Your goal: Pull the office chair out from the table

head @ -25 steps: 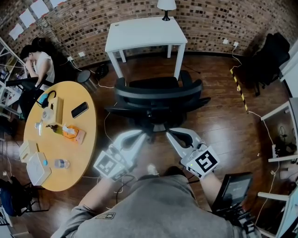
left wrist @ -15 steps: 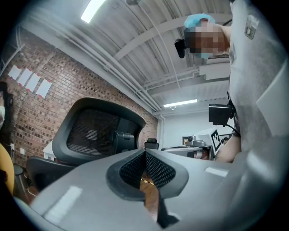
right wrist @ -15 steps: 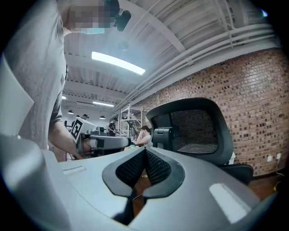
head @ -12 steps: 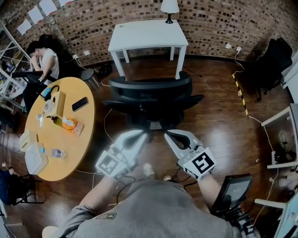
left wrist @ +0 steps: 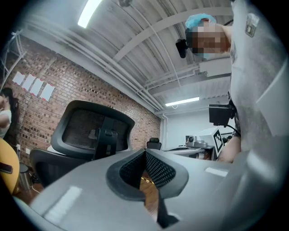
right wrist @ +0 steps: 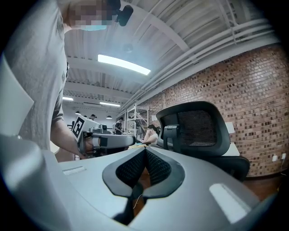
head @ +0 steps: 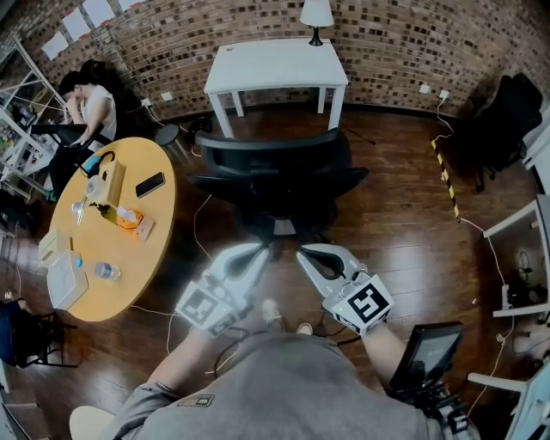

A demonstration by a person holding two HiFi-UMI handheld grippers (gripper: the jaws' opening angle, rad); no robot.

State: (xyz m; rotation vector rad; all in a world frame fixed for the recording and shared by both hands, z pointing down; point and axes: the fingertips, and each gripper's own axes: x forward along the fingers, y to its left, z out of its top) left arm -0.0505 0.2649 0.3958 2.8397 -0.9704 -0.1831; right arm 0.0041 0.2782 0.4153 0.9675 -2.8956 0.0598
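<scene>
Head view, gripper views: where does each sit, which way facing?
Head view: on the person's head, steeply down at the black mesh-back office chair and white rectangular table; shows grey-shirted torso, left gripper, right gripper.
Left gripper view: rides that gripper, looks along its shut fingers toward the chair; torso at right.
Right gripper view: same, mirrored; torso at left.
Shared: both gripper views catch the chair's back and the other gripper.

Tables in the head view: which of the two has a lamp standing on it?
The white rectangular table: the lamp stands at its far edge. The round yellow table carries a phone and other small items, but no lamp.
</scene>
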